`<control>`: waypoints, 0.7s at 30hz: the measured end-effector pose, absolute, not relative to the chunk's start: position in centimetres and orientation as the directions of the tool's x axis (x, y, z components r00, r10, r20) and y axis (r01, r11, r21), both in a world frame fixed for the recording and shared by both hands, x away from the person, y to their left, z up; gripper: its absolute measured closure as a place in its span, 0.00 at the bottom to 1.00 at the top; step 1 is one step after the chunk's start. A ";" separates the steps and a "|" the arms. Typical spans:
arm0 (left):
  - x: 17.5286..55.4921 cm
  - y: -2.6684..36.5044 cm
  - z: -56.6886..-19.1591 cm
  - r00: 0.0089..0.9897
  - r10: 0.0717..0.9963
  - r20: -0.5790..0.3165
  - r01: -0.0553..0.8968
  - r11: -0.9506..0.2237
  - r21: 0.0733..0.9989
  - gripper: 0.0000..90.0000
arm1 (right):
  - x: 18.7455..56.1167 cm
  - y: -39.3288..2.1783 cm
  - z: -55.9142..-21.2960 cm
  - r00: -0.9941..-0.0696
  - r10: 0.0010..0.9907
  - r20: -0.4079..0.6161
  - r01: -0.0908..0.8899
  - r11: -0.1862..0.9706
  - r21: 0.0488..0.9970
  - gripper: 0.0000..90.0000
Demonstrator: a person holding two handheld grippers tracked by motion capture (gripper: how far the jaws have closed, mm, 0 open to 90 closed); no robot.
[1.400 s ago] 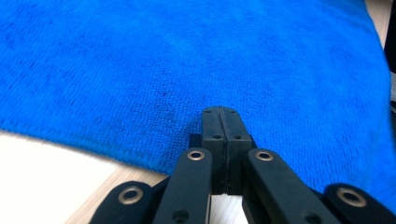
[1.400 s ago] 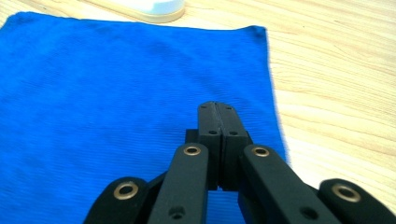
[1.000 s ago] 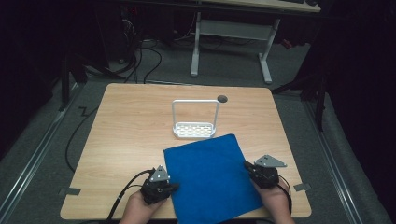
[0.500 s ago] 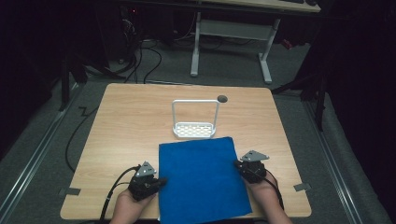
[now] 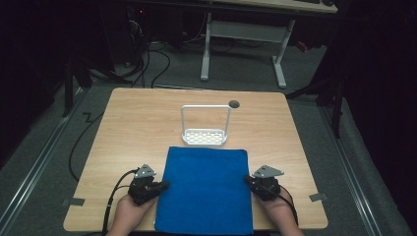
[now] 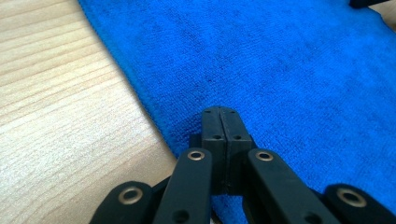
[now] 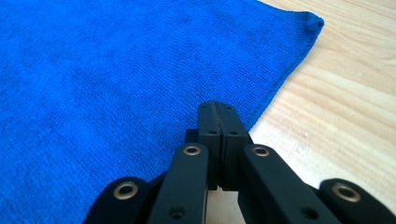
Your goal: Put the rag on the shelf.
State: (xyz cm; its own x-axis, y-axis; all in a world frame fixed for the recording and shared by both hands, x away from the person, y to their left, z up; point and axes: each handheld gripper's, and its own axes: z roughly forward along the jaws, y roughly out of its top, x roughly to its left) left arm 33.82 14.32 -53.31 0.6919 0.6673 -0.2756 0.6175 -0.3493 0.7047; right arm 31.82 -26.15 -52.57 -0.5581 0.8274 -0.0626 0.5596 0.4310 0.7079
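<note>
blue towel (image 5: 204, 189) flat on table (image 5: 128, 128), before white rack (image 5: 205, 126).
left gripper (image 5: 163, 186), right gripper (image 5: 247, 180): jaws closed, each pinching a side edge.

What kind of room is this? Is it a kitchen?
Probably a lab or workshop, not a kitchen. A bare wooden table stands on grey carpet, cables trail across the floor behind it, and a white-legged desk sits in the dark background.

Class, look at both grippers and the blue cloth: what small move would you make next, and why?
Probably lift both grippers together. The left gripper and right gripper are each shut at opposite side edges of the cloth, which lies flat and squared on the table.
</note>
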 end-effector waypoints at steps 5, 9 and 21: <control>33.0 14.4 -53.2 0.701 0.651 -0.289 0.624 -0.366 0.690 1.00 | 30.7 -26.2 -52.5 -0.565 0.822 -0.067 0.557 0.440 0.704 1.00; 32.1 14.3 -53.1 0.712 0.638 -0.292 0.622 -0.381 0.684 1.00 | 30.3 -26.2 -52.5 -0.567 0.820 -0.074 0.554 0.447 0.702 1.00; 32.4 15.1 -52.2 0.693 0.686 -0.221 0.548 -0.302 0.780 0.81 | 30.5 -27.0 -52.1 -0.552 0.832 -0.051 0.534 0.400 0.745 0.96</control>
